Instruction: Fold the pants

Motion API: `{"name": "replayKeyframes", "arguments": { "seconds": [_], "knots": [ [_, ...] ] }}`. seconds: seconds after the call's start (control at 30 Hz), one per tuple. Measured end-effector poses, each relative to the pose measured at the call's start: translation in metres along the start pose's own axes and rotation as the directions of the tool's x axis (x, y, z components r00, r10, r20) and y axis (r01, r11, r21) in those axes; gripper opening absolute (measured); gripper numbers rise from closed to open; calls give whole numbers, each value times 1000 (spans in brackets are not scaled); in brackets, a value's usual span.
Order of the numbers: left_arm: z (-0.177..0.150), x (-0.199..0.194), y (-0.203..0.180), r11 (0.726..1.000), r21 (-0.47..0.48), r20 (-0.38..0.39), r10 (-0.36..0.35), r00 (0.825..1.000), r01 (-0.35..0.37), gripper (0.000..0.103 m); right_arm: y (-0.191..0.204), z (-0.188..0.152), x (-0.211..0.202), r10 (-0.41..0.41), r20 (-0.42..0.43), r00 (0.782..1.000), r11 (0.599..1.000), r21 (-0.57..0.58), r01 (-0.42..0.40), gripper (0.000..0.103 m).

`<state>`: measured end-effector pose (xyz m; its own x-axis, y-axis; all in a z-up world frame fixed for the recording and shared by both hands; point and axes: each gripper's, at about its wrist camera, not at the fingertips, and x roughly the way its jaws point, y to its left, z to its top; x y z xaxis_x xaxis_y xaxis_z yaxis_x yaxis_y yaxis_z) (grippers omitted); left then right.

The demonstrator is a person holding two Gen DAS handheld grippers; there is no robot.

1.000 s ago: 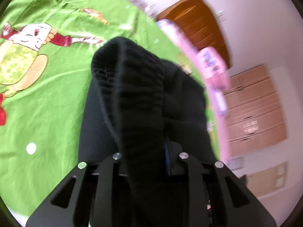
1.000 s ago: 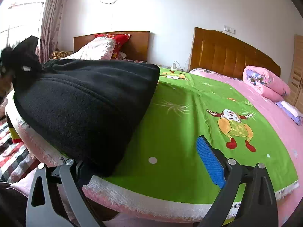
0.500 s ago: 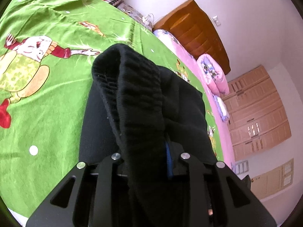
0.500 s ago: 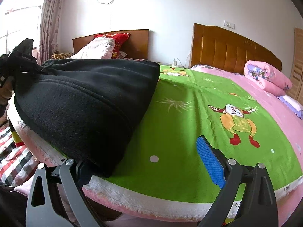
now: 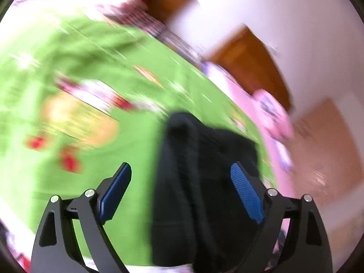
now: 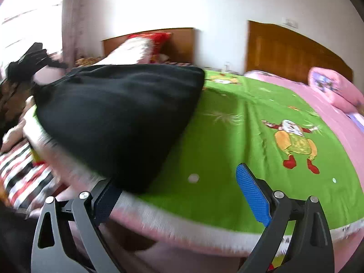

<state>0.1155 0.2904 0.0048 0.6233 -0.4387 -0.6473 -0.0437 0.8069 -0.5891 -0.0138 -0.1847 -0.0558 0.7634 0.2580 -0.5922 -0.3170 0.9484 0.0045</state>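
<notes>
Both grippers, left gripper [image 5: 180,179] and right gripper [image 6: 179,187], gape wide; black pants [image 6: 122,116] lie folded on the green blanket [image 6: 238,159], pink quilt [image 6: 334,88] beyond.

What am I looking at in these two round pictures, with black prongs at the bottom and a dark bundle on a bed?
No robot here: a person holds a two-finger gripper in each hand, each with a wide-angle camera looking along its fingers. The prongs with blue pads are those fingers.

One picture is the left gripper view, badly blurred. Its jaws stand wide apart, with the black pants lying between them, gripped by neither pad.

The other is the right gripper view, also open and holding nothing. It shows the folded black pants lying on a green cartoon bedspread, near the bed's edge. Behind are a wooden headboard, a rolled pink quilt and a second bed with pillows.
</notes>
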Motion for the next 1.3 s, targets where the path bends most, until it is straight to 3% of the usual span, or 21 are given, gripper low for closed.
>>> {"name": "replayKeyframes", "arguments": {
  "seconds": [0.03, 0.13, 0.27, 0.33, 0.4, 0.5, 0.53, 0.6, 0.7, 0.8, 0.87, 0.97, 1.03, 1.1, 1.2, 1.23, 1.3],
  "knots": [
    [0, -10, -2, 1000, 6, 26, 16, 1000, -16, 89, -3, -1, -7, 21, 10, 1000, 1000, 0, -21, 92],
    [-6, -37, -31, 997, 75, 70, -35, 997, 29, 89, -22, 11, -33, 97, 94, 991, 991, 87, -105, 92],
    [-32, -29, -102, 957, 286, 50, -50, 997, 34, 95, -23, 55, -34, 139, 169, 976, 981, 108, -158, 92],
    [-46, -8, -123, 935, 355, 25, -6, 1000, -3, 95, -12, 71, -19, 132, 146, 980, 984, 97, -147, 92],
    [-64, 16, -131, 904, 418, 11, 96, 995, -92, 95, 6, 79, 0, 123, 108, 986, 990, 52, -129, 92],
    [-83, 40, -123, 868, 467, 14, 184, 983, -169, 95, 34, 67, 31, 85, -2, 996, 994, -72, -85, 92],
    [-87, 43, -119, 852, 489, 30, 198, 980, -187, 95, 35, 59, 36, 100, -10, 995, 992, -74, -101, 92],
    [-93, 48, -111, 823, 531, 48, 209, 977, -202, 98, 22, 52, 38, 169, -17, 985, 985, 28, -169, 92],
    [-85, 43, -114, 830, 529, 16, 201, 979, -179, 98, 10, 61, 33, 200, -66, 978, 978, 68, -195, 92],
    [-55, 25, -124, 869, 491, -28, 88, 996, -63, 98, 4, 92, 10, 172, -4, 985, 985, -23, -172, 92],
    [-34, 18, -136, 869, 492, -31, 68, 997, -44, 101, -2, 122, 11, 218, 20, 976, 976, -30, -217, 92],
    [-7, 45, -148, 851, 524, -98, 112, 989, -45, 101, 2, 154, 48, 352, -69, 933, 932, -70, -356, 96],
    [14, 81, -136, 871, 489, -176, 154, 972, -49, 101, 5, 171, 92, 424, -156, 892, 896, -69, -438, 96],
    [26, 105, -124, 875, 477, -196, 198, 960, -83, 101, 6, 180, 131, 462, -239, 854, 875, -34, -483, 96],
    [32, 112, -123, 865, 493, -174, 203, 963, -93, 101, -2, 183, 191, 398, -335, 854, 900, -38, -435, 96],
    [31, 116, -118, 861, 492, -162, 235, 958, -128, 101, -9, 182, 205, 378, -344, 860, 912, -22, -409, 96],
    [30, 135, -100, 848, 482, -152, 329, 932, -220, 102, -26, 189, 218, 435, -300, 849, 897, 65, -437, 96]
  ]
}}
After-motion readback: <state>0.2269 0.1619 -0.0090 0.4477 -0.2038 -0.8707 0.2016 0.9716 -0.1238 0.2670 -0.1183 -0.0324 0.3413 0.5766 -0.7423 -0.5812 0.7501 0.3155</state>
